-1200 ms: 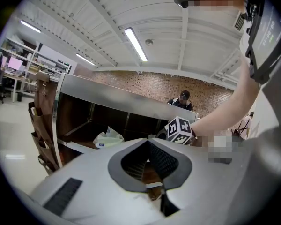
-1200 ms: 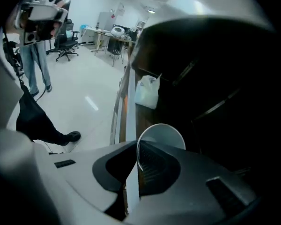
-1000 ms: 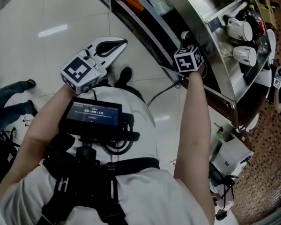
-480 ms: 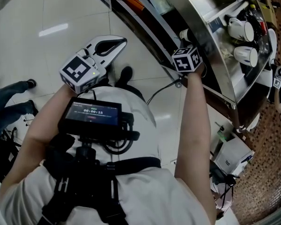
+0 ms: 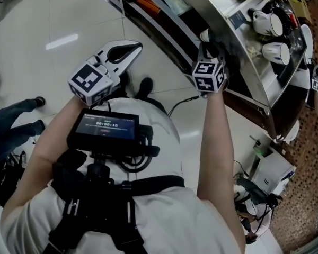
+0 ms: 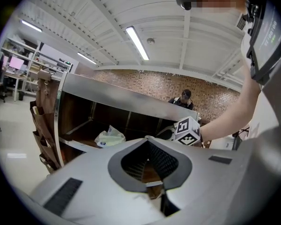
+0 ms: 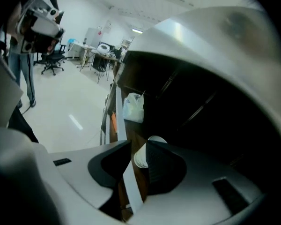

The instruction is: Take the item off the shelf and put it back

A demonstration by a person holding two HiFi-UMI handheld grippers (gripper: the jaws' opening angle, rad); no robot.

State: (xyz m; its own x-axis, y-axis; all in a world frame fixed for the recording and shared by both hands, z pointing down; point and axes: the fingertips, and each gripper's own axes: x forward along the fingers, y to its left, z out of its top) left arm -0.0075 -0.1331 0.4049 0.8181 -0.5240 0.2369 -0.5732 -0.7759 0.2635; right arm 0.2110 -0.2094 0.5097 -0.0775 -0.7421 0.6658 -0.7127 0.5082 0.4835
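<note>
Presently, by my judgement, the take-off step is in hand.

Head view: the white cup (image 5: 205,35) stands at the front edge of the shelf (image 5: 172,36), with the right gripper (image 5: 210,45) at that edge. The left gripper (image 5: 131,50) is well apart from it.

Left gripper view: jaws meet at the tips, holding nothing.

Right gripper view: jaws have just been opening and stand wide. The cup is just beyond the tips, unpressed.

The next move calls for advancing around the cup before closing.

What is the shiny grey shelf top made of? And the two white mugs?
The shiny grey shelf top looks like metal, probably steel: silvery with streaky reflections. The two white mugs look like glazed ceramic: smooth and glossy, though plastic is possible.
</note>
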